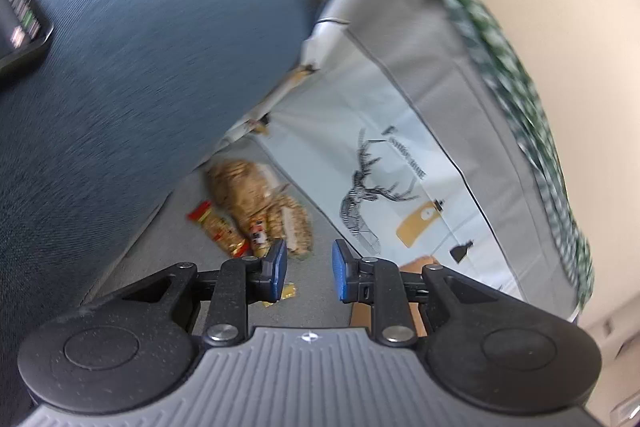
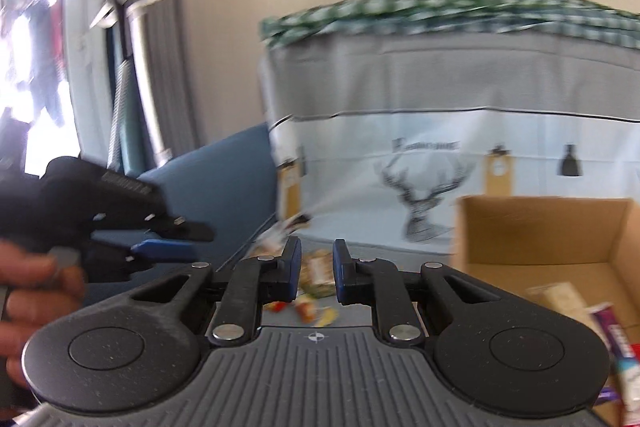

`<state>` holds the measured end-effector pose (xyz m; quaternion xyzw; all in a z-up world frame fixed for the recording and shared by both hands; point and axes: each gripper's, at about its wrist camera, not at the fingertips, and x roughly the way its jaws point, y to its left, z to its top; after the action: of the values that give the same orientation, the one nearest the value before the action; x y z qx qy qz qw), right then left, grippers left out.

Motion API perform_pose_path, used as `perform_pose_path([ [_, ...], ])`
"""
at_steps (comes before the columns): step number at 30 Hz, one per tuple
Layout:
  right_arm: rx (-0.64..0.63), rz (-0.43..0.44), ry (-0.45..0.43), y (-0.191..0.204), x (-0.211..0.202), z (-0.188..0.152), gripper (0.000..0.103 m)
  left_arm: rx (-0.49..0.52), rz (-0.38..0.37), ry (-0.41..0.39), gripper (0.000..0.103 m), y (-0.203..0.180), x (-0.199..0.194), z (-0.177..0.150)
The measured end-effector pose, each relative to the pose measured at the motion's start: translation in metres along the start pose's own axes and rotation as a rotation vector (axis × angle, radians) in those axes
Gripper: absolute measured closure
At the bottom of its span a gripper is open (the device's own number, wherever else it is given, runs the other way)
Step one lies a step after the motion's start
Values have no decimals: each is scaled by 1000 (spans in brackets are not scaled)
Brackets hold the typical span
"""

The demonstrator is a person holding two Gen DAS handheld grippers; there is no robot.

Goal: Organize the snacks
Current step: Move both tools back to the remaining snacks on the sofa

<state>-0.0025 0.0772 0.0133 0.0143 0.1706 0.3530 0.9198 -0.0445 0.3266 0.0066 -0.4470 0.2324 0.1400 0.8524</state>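
Note:
Several snack packets lie loose on a grey surface. In the left wrist view I see a big tan patterned bag and a red and gold packet just beyond my left gripper, which is open and empty above them. A small yellow packet lies under its left finger. In the right wrist view my right gripper is open and empty, with the same snack pile blurred beyond it. A cardboard box at the right holds several snack packs. The left gripper shows at the left.
A blue upholstered cushion rises at the left. A grey and white fabric cover with a deer print and a green checked top stands behind the snacks. A dark phone-like device lies on the cushion. A beige wall is behind.

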Motion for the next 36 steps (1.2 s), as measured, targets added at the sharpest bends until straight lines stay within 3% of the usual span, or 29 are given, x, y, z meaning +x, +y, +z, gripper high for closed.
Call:
perform_pose_path([
  [4, -34, -2, 53, 19, 29, -10, 85, -64, 11, 38, 69, 11, 17, 7],
  [8, -30, -42, 121, 27, 69, -17, 83, -25, 44, 39, 51, 5, 40, 12],
  [14, -13, -75, 189, 22, 125, -29, 50, -20, 99, 75, 25, 8, 84, 24],
  [17, -37, -68, 223, 22, 149, -34, 45, -29, 114, 117, 20, 13, 107, 30],
  [22, -37, -45, 306, 18, 179, -44, 45, -51, 165, 141, 19, 19, 134, 39],
  [29, -22, -27, 404, 6, 197, -61, 47, -92, 266, 82, 21, 21, 149, 41],
  [30, -40, -22, 407, 5, 198, -63, 49, -103, 280, 80, 27, 21, 151, 42],
  [32, -65, -24, 403, 7, 198, -62, 68, -103, 298, 72, 38, 20, 152, 42],
  [34, -51, -20, 398, 6, 195, -61, 69, -83, 292, 73, 46, 19, 151, 41],
  [35, -52, -26, 396, 7, 194, -62, 77, -71, 286, 82, 55, 18, 151, 41],
  [36, -53, -27, 395, 9, 193, -63, 77, -56, 273, 93, 64, 17, 150, 40],
])
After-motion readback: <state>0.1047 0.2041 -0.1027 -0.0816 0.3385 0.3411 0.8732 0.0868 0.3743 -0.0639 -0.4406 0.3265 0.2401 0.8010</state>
